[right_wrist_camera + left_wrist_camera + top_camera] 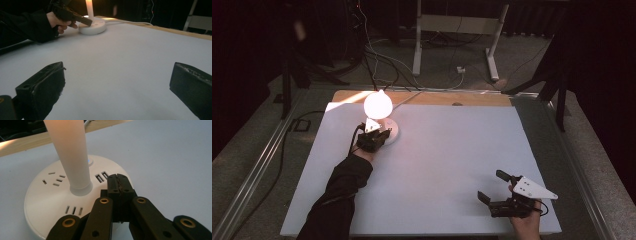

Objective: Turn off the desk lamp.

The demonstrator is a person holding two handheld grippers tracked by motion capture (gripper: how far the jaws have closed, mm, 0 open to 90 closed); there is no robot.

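Note:
A lit lamp with a glowing round bulb [377, 104] stands on a round white base [393, 131] that carries sockets and USB ports [101, 177]. Its white stem [71, 152] rises from the base's middle. My left gripper [384, 136] is shut with nothing between its jaws, and its tips [118, 181] rest on the top of the base [47, 195] just right of the stem. My right gripper [492, 186] stands open near the table's front right, over bare white surface. In the right gripper view the left gripper [86, 22] touches the base [93, 27] far off.
A white sheet [437, 165] covers the table, with a wooden edge [432, 97] at the back. The lamp's cable [412, 95] runs off the back edge to the floor. A white frame's legs [452, 40] and dark stands rise behind the table.

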